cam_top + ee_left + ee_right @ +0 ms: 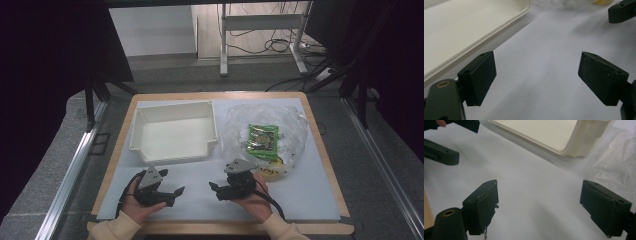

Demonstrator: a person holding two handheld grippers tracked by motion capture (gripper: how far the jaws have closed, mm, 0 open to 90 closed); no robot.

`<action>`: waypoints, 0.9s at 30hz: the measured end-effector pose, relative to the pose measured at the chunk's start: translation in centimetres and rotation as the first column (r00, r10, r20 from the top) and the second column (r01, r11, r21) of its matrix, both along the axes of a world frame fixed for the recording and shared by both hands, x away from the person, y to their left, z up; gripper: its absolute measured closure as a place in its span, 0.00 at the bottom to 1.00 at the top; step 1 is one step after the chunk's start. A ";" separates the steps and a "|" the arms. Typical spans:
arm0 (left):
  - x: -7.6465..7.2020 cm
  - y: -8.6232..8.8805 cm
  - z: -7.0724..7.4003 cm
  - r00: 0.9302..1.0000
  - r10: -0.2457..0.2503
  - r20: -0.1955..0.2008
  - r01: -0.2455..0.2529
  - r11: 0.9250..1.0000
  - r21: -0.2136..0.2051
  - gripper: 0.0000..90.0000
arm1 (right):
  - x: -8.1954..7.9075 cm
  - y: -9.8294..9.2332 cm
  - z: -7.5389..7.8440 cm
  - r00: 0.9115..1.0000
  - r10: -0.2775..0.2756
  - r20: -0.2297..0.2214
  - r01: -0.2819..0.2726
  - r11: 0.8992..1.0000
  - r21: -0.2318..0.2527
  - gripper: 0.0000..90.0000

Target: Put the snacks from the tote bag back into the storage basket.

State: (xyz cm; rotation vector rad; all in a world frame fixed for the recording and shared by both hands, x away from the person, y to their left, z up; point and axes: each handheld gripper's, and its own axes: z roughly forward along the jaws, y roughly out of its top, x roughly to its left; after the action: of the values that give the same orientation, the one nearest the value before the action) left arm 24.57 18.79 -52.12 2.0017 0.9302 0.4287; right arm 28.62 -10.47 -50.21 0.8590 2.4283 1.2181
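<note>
Both grippers released, resting at six o'clock

Left gripper [172, 192] and right gripper [216, 189] face inward, jaws spread, seemingly waiting; white tray [172, 150] at eleven; clear bag [290, 125] with green packet [263, 138] at one.

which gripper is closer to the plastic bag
The right gripper: it sits just below the clear bag, while the left gripper is over by the white tray.
</note>
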 end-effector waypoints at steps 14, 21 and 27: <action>-0.7 0.1 0.0 1.000 0.014 -0.020 -0.013 0.999 0.040 0.10 | 0.2 0.2 0.1 0.999 0.034 -0.015 -0.034 0.999 0.020 0.21; -0.6 0.4 0.1 1.000 0.009 -0.014 -0.008 0.999 0.041 0.08 | 0.0 0.6 0.0 0.998 0.056 0.013 -0.056 0.998 -0.004 0.21; -0.7 0.3 0.2 1.000 0.013 0.002 -0.013 0.999 0.045 0.08 | 0.0 0.5 0.0 0.998 0.060 0.006 -0.060 0.998 0.002 0.21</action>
State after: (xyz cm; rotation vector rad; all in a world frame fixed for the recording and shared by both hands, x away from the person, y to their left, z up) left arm 23.90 19.13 -51.95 2.0365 0.9404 0.4615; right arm 28.60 -9.97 -50.17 0.7877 2.4651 1.2422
